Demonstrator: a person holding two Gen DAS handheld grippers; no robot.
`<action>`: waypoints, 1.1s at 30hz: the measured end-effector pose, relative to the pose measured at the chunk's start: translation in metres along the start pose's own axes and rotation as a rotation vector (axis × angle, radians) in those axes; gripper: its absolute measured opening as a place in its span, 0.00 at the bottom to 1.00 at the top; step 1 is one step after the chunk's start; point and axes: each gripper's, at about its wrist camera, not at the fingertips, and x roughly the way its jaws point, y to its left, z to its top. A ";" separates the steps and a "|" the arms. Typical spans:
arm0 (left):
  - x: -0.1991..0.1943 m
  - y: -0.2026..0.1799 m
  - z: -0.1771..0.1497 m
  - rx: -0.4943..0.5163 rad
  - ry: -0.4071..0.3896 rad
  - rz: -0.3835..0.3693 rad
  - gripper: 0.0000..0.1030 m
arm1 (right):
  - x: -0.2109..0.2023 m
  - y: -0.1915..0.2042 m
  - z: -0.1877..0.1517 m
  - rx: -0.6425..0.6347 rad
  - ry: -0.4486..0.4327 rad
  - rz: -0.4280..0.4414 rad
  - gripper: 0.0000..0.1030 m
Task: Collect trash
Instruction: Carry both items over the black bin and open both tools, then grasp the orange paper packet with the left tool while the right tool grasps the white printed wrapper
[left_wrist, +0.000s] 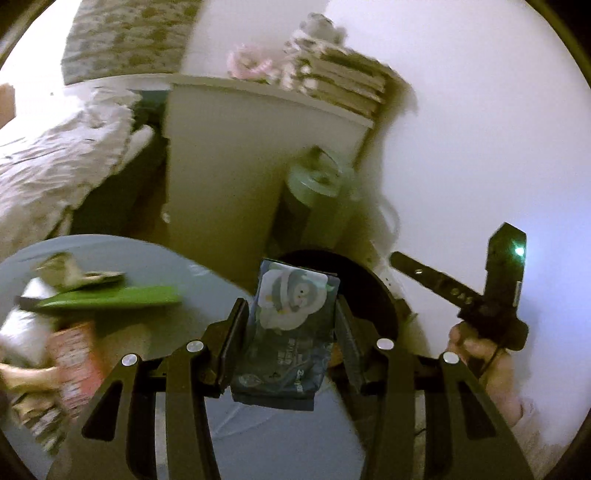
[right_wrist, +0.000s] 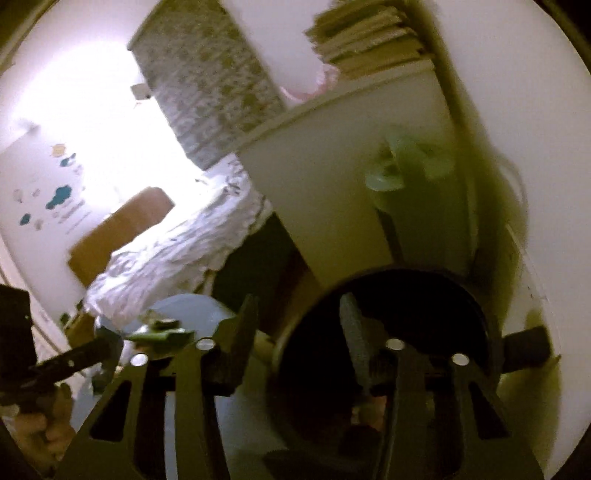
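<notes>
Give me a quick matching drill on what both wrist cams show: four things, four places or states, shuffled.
Things:
1. packet
2. bin
3. green wrapper
4. books

Places or states:
A. on the round table
B. stacked on the white cabinet
C. clamped in the left gripper
D. under the open right gripper

Pairs: 1-C, 2-D, 3-A, 4-B

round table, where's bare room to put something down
Bare grey top lies between the green packet and the left gripper. The left edge is crowded: red box, wrappers. The black bin mouth looks open.
</notes>
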 end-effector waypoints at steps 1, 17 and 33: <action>0.011 -0.007 0.001 0.009 0.016 -0.004 0.45 | 0.004 -0.006 -0.003 0.008 0.002 -0.005 0.43; 0.058 -0.056 0.010 0.054 0.033 -0.046 0.90 | 0.000 -0.045 -0.007 0.127 -0.045 -0.015 0.61; -0.083 0.076 -0.049 -0.160 -0.072 0.191 0.90 | 0.023 0.027 -0.027 -0.097 0.073 0.086 0.68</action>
